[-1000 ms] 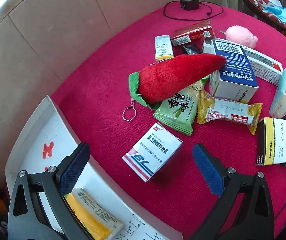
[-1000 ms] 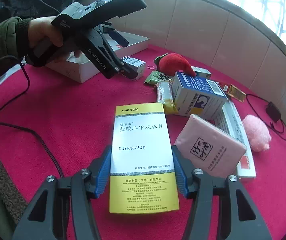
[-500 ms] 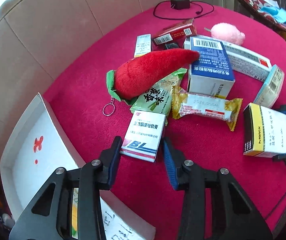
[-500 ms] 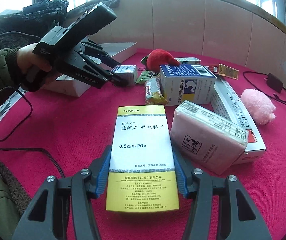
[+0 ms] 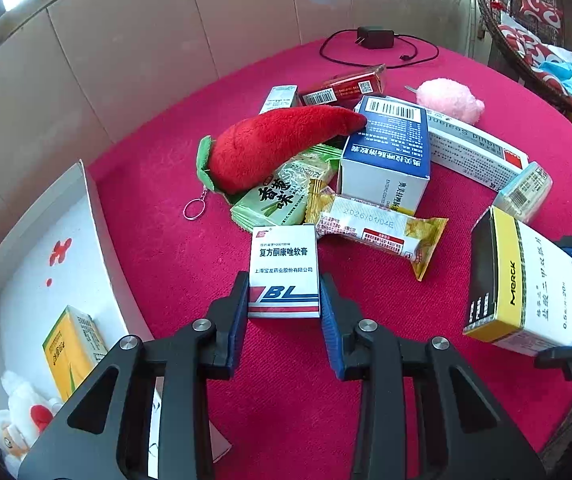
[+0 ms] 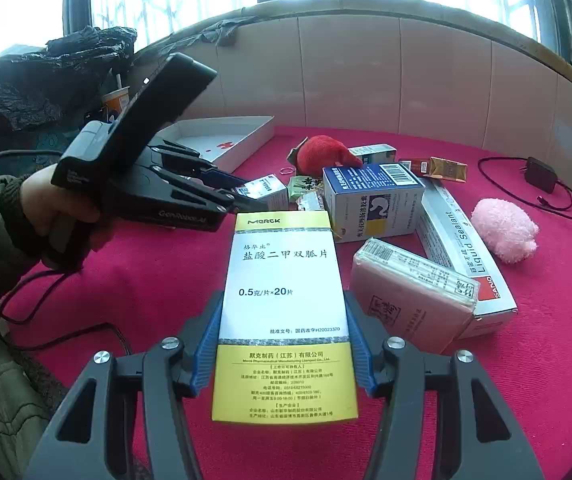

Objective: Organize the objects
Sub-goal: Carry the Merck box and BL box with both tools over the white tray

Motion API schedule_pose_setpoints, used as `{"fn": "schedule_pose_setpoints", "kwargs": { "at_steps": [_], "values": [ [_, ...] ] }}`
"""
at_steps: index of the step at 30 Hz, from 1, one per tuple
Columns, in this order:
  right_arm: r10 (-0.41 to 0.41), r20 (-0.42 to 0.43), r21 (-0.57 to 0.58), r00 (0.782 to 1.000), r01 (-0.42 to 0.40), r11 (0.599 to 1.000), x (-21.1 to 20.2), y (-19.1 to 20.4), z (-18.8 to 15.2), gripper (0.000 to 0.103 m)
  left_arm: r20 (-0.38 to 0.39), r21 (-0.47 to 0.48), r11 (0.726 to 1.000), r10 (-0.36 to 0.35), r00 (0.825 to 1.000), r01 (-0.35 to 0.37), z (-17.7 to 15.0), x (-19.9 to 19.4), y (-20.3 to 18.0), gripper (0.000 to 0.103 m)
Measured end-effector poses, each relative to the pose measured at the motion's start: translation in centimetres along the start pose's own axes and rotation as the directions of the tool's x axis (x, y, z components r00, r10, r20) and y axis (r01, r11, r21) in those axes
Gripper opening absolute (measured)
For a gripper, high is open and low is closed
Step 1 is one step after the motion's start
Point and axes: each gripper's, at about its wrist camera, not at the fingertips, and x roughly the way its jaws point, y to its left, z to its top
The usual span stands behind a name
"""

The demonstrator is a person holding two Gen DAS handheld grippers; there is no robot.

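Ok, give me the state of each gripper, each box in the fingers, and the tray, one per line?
Left gripper: closing, fingers against the white BL box.
White BL box: still lying on the red cloth.
Right gripper: shut on the yellow Merck box.
Yellow Merck box: held above the cloth.
White tray: open, holding a yellow box and a plush toy.

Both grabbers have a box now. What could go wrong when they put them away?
The left gripper is closing on just the near end of the small white BL box, so that box might tip or slip when lifted. The gold snack bar touches its far corner and may get dragged along. The right gripper holds the tall Merck box by its lower half; swinging it toward the white tray might bump the left gripper.
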Motion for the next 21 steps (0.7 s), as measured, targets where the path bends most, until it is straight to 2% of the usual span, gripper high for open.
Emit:
{"fn": "schedule_pose_setpoints", "kwargs": {
  "at_steps": [4,9,15,21],
  "values": [
    [-0.001,0.003,0.006,1.000,0.001,1.000,0.0,0.2,-0.1,0.056,-0.030,-0.011,1.000,0.022,0.999,-0.022,0.1,1.2,-0.3,0.034],
    [0.001,0.014,0.031,1.000,-0.001,1.000,-0.3,-0.2,-0.1,0.056,-0.022,-0.049,0.998,0.032,0.999,-0.034,0.1,1.5,-0.3,0.034],
    [0.000,0.034,0.047,0.999,-0.002,0.999,-1.1,-0.3,0.2,0.056,0.063,-0.126,0.992,0.018,0.998,-0.010,-0.5,-0.6,0.1,0.032],
    [-0.001,0.057,0.036,0.998,-0.001,0.999,-1.7,0.5,1.2,0.056,0.168,-0.180,0.983,0.003,0.986,0.027,-0.8,-4.5,1.2,0.032]
  ]
}}
